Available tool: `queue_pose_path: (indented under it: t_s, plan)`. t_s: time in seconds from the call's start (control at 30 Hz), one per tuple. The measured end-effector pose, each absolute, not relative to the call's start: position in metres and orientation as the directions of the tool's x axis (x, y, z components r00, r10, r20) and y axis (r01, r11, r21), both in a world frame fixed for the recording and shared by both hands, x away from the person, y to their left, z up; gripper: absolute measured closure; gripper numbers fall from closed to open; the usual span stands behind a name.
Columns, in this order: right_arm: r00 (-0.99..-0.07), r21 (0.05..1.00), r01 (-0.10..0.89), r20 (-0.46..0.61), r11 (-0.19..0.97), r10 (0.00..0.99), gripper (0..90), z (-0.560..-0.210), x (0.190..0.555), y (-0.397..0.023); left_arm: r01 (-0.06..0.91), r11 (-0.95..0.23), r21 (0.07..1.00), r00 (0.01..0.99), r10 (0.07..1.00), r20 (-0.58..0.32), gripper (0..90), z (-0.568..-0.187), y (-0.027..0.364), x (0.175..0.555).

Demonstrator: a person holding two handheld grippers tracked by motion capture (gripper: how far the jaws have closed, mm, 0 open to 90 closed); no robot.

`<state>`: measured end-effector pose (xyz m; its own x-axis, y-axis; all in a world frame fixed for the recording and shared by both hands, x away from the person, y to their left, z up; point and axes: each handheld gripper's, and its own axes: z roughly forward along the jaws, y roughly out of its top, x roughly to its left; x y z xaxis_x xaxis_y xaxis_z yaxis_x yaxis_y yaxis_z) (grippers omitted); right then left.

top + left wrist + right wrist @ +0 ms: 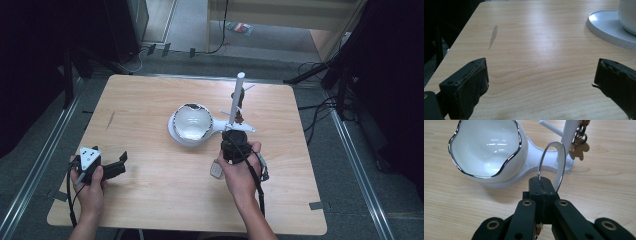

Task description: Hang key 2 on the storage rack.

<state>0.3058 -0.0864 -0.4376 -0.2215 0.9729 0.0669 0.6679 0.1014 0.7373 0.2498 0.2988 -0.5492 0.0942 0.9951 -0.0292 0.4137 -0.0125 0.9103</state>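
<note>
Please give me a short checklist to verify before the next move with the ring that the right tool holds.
1. Right tool shut on the thin silver metal ring: ok.
2. Ring stands clear of the white silver-rimmed bowl: ok.
3. White upright post of the stand is upright on the table: ok.
4. Small brown charm already hangs at the post; whether a free peg is left: cannot tell.
5. Left tool open, empty, away from the white round base: ok.
6. Small grey flat object near the right hand, possibly in the way: cannot tell.

no readable text, labels or numbers
</note>
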Motion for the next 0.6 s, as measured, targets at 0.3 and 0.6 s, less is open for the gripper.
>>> queue_pose_path:
  t_s: [0.3,0.6]
  plan:
    - [-0.215,0.773,0.628,0.06,0.091,0.975,90.0,-0.426,0.303,-0.09,0.413,-0.013,0.911,0.095,0.995,-0.029,0.0,-0.549,0.299,0.25]
    - [-0.206,0.807,0.584,0.045,0.086,0.977,90.0,-0.415,0.3,-0.092,0.411,-0.012,0.911,0.095,0.995,-0.029,0.0,-0.549,0.299,0.25]
